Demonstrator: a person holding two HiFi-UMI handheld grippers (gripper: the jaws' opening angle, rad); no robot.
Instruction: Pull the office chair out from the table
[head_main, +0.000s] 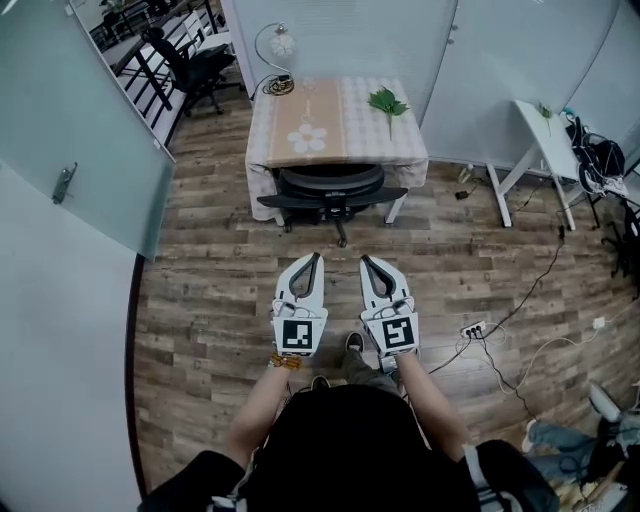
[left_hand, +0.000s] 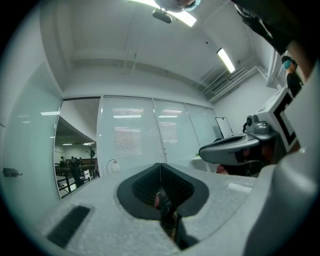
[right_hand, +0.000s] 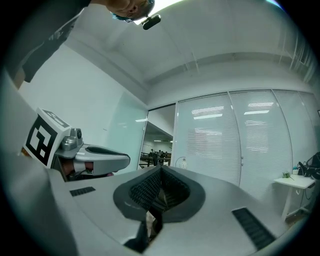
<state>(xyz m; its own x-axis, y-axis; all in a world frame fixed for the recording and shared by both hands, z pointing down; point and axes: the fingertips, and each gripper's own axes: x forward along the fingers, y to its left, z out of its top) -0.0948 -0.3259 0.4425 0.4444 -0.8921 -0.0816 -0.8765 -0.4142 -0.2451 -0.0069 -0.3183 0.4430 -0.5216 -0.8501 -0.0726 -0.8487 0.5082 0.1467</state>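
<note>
Black office chair (head_main: 331, 190) sits pushed deep under the tabletop (head_main: 338, 160), well apart from you. Your left hand-held gripper (head_main: 313, 258) and right hand-held gripper (head_main: 368, 262) are both fully closed and hold nothing. With jaws closed you cannot grip the backrest, and a pulled armrest may catch the cloth (head_main: 330, 125).

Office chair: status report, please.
Left gripper and right gripper shut, empty, short of the chair. Office chair tucked under the table, untouched. Only floor between; cables off to the right.
</note>
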